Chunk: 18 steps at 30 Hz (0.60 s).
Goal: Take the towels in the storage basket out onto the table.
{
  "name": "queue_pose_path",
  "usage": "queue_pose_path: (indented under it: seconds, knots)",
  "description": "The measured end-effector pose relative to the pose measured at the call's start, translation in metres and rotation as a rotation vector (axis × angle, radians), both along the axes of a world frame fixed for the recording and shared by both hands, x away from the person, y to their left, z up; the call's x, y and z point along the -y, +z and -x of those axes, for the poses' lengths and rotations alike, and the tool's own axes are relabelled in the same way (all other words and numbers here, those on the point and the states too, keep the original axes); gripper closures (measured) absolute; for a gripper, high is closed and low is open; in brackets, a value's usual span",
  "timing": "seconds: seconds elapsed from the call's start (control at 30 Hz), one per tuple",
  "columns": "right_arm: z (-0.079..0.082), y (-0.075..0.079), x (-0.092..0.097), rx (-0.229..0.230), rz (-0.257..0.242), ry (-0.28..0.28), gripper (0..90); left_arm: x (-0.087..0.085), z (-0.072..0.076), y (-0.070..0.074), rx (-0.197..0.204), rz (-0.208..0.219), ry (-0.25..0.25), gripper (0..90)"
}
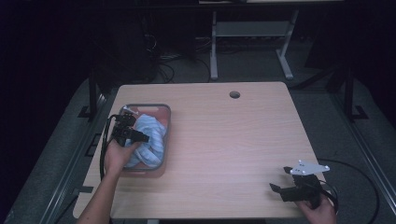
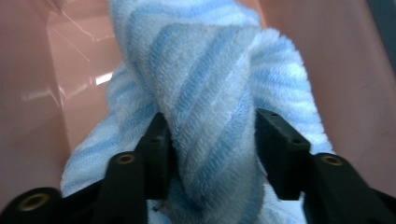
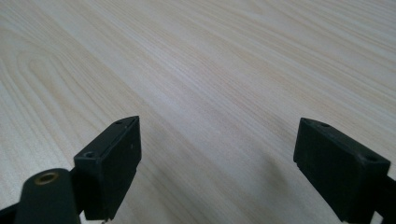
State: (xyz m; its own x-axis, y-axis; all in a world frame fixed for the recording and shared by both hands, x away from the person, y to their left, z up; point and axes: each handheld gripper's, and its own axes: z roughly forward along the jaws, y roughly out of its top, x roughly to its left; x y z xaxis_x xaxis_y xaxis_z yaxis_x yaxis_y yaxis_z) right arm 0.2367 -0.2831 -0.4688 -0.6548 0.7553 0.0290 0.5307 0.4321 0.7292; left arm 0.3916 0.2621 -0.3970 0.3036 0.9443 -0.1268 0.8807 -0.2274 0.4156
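Observation:
A blue-and-white striped towel [image 1: 150, 136] lies bunched in a pink bin [image 1: 147, 106] at the table's left side. My left gripper [image 1: 140, 137] reaches into the bin from its left rim. In the left gripper view a thick fold of the towel [image 2: 205, 70] stands between the jaws of this gripper [image 2: 210, 135], and both pads press against it. The bin's pink wall [image 2: 327, 70] shows behind. My right gripper [image 1: 281, 178] rests near the table's front right corner, open, with bare wood between the jaws of that gripper [image 3: 217, 144].
The light wooden table [image 1: 233, 135] has a round cable hole [image 1: 234, 94] near its far edge. Beyond the table, a desk frame's white legs [image 1: 214, 46] stand on the dark floor. Cables trail from both grippers.

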Motion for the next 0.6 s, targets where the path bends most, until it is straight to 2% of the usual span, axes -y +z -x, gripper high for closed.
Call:
queue_pose_path:
  seconds: [0.07,0.13,0.23,0.47,0.57,0.6]
  knots:
    - [0.0001,0.0,0.0,-0.001,-0.001,0.001,14.5,0.0014,-0.0002,-0.0013,-0.012,-0.009,-0.011,54.2]
    - [0.0004,0.0004,0.0003,0.0,0.003,0.005,14.5,0.0033,-0.0004,-0.0025,-0.022,-0.022,-0.021,61.9]
    - [0.0004,0.0005,0.0004,-0.001,0.002,0.005,14.5,0.005,0.0007,-0.0019,-0.02,-0.039,-0.029,68.2]
    - [0.0014,0.0005,0.0003,0.0,0.003,0.0,14.5,0.0012,0.0035,-0.0011,-0.016,-0.023,-0.031,72.3]
    - [0.0012,0.0003,0.0002,-0.003,0.003,0.001,14.5,-0.0008,0.0066,0.0019,0.002,-0.017,-0.033,72.7]
    - [0.0012,0.0,-0.0002,-0.006,0.004,-0.003,14.5,-0.0027,0.009,0.0047,0.029,-0.006,-0.022,72.8]
